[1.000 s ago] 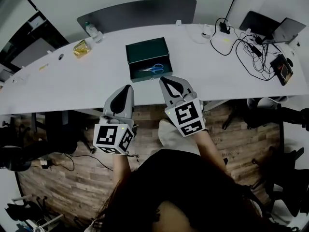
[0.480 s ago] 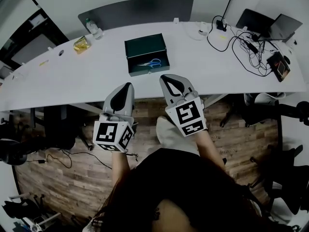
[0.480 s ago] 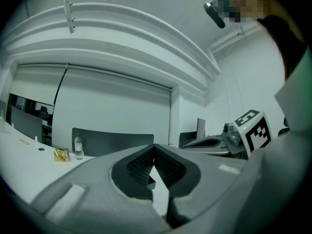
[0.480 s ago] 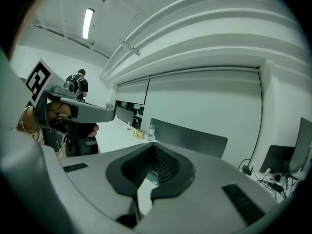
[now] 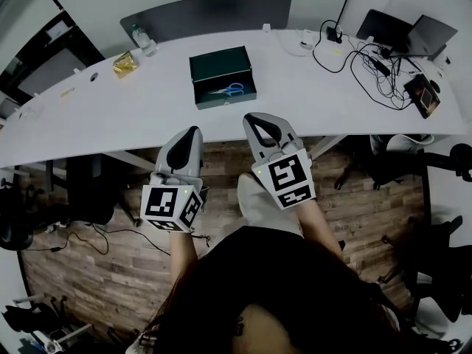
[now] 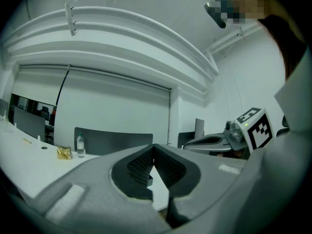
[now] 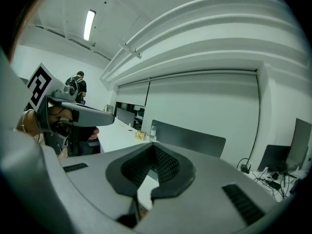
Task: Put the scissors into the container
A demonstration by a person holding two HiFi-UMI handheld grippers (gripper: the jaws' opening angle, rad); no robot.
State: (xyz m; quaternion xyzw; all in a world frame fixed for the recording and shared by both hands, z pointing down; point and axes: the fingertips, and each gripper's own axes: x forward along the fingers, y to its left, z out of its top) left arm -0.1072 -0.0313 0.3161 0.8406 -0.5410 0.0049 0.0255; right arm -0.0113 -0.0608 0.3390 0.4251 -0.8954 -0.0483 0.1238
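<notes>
Your left gripper (image 5: 193,131) and right gripper (image 5: 254,118) are pale grey moulded shells that taper to a point, each with a black teardrop-shaped inset on top. Each one carries a white cube (image 5: 172,206) printed with black square markers, with a small green light near one corner. The pads (image 6: 140,164) are black with a fine ribbed grid. You wear a black top (image 5: 280,286).

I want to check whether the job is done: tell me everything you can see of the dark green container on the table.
The container is a dark green rectangular box, matte-looking and open on top, standing flat on the white table. Blue-handled scissors lie inside on its floor, in the nearer part. Its farther part shows a plain green face; lid or wall, I cannot tell. Nothing else touches it.
</notes>
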